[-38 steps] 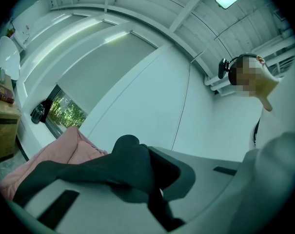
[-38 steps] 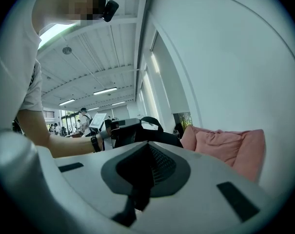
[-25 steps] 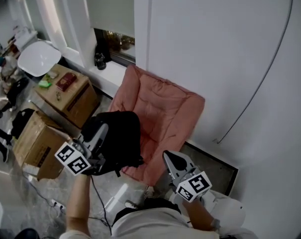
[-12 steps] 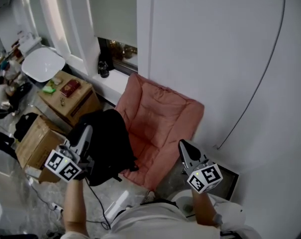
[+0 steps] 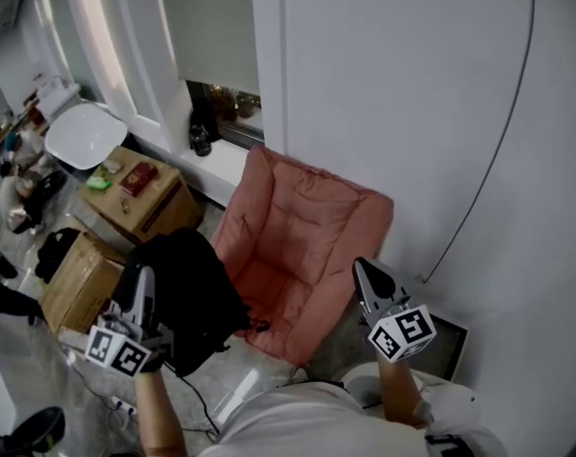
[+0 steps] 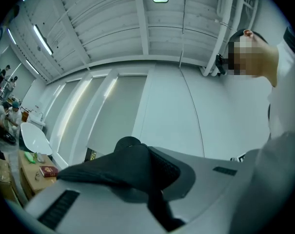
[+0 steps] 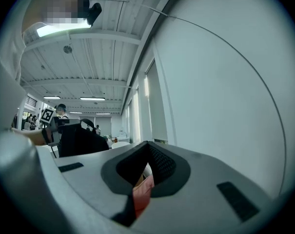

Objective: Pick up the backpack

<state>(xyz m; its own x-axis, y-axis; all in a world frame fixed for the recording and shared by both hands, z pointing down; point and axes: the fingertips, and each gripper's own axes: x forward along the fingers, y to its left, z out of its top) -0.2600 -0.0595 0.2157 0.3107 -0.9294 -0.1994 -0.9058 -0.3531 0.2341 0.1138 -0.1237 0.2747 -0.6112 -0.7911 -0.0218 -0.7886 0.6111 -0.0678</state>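
The black backpack (image 5: 188, 293) hangs off the floor just left of the pink folding chair (image 5: 307, 231), clear of its seat. My left gripper (image 5: 143, 288) is shut on the top of the backpack. In the left gripper view its jaws (image 6: 131, 147) are closed over a fold of black fabric (image 6: 115, 168). My right gripper (image 5: 367, 272) hovers by the chair's right front corner, shut and holding nothing. In the right gripper view the jaws (image 7: 147, 147) meet at the tips, and the backpack (image 7: 79, 140) shows to the left.
Cardboard boxes (image 5: 78, 274) and a wooden crate (image 5: 140, 193) stand left of the backpack. A white round seat (image 5: 83, 133) is behind them. The white wall (image 5: 411, 112) rises close behind the chair. A power strip and cables (image 5: 126, 406) lie on the floor.
The left gripper has carried the backpack leftward off the pink chair's front edge. The right gripper has risen and shifted slightly right.
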